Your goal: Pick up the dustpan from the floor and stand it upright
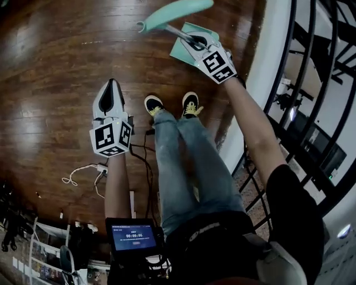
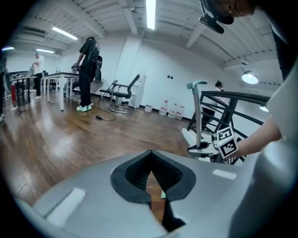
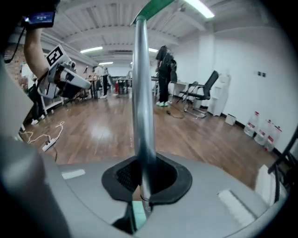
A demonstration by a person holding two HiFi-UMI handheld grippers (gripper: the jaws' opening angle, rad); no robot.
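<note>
1. While its jaws clamp tight on the metal pole [image 3: 142,116], the right hand-held gripper [image 1: 192,40] holds the dustpan [image 1: 182,53] near upright, teal handle [image 1: 175,11] on top.
2. The left hand-held gripper [image 1: 113,83] hangs closed and empty, well apart.
3. Pickup looks done; left, I judge: settling it on the floor [image 1: 55,67] and letting go.

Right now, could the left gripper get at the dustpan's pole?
Probably yes: only open air lies between the left gripper and the pole, which the right gripper holds. Its shut jaws would need opening first.
</note>
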